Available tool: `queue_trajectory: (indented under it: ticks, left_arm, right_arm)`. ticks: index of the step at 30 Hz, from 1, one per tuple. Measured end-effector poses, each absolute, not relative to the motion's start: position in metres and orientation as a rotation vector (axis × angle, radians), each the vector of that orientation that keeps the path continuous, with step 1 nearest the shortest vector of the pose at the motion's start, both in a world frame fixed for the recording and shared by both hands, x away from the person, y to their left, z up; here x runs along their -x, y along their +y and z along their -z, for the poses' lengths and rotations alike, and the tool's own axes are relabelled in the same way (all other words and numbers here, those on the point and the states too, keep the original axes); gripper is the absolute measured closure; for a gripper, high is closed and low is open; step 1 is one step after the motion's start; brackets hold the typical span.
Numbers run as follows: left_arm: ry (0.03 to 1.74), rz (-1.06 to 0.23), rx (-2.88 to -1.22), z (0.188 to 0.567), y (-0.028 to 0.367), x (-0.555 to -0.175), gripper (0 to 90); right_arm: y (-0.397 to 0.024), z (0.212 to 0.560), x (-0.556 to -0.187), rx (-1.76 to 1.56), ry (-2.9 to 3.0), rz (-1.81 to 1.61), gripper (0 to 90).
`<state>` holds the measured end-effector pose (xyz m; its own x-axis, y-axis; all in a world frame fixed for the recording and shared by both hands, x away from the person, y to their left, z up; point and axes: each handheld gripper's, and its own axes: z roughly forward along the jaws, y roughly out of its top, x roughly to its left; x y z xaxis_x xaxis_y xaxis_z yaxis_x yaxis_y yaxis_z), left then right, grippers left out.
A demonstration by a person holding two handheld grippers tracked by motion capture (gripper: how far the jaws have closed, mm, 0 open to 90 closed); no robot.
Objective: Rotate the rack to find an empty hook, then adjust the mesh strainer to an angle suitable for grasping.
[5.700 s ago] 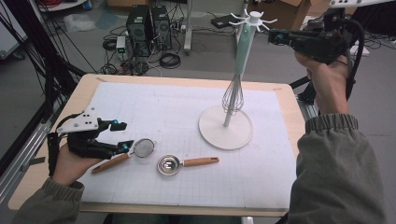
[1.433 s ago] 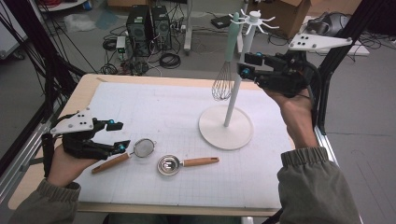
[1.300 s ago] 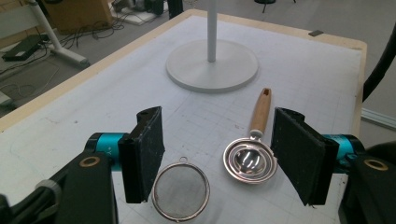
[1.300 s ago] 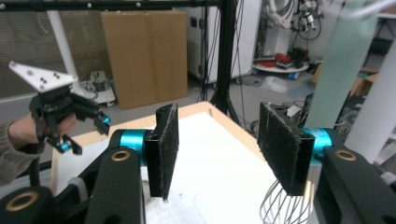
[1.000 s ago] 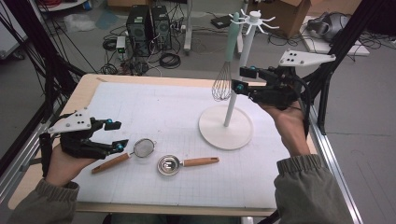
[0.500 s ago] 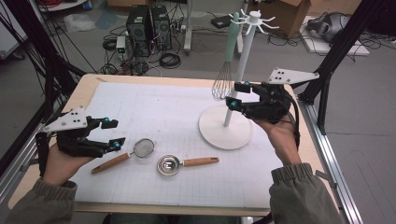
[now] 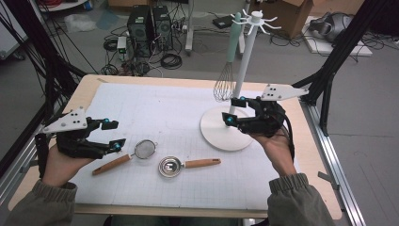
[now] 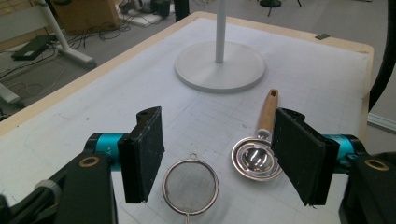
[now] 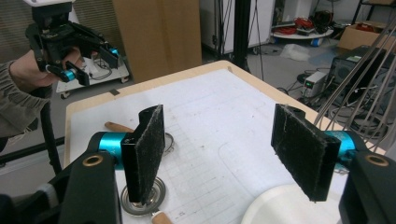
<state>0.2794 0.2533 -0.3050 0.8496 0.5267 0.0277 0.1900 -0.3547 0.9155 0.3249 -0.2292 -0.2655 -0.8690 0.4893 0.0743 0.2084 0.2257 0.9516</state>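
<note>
Computer towers and loose cables cover the floor beyond the table (image 7: 324, 188), whose top carries a white gridded mat (image 7: 155, 108). Your right tongs (image 7: 231, 110) sit right of centre in the high view, over the round base of the white stand (image 7: 221, 129). Their jaws have just been opening and now stand wide apart with nothing between them. The whisk (image 7: 226, 80) hangs from a stand hook at upper centre, just above and to the left of those tongs. Your left tongs (image 7: 113, 134) rest at lower left, jaws partly open and empty, near the small strainer (image 7: 144, 149). The metal scoop (image 7: 170, 166) with its wooden handle lies at lower centre, just beside the strainer.
</note>
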Motion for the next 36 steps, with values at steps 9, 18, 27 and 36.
queue_trajectory:
  ticks: [9, 18, 27, 36]
  left_arm:
    - [0.526, -0.381, -1.941, 0.307, 0.253, -0.280, 34.8]
    - [0.519, -0.360, -1.964, 0.318, 0.252, -0.284, 34.9]
    - [0.509, -0.354, -1.975, 0.332, 0.258, -0.284, 35.2]
    - [0.510, -0.356, -1.999, 0.347, 0.270, -0.281, 35.3]
  right_arm:
    - [-0.225, 0.288, -0.317, -0.662, 2.287, -1.674, 33.9]
    - [-0.228, 0.306, -0.311, -0.692, 2.295, -1.657, 32.1]
    - [-0.236, 0.327, -0.300, -0.731, 2.280, -1.651, 31.7]
    - [-0.236, 0.339, -0.292, -0.734, 2.289, -1.634, 31.1]
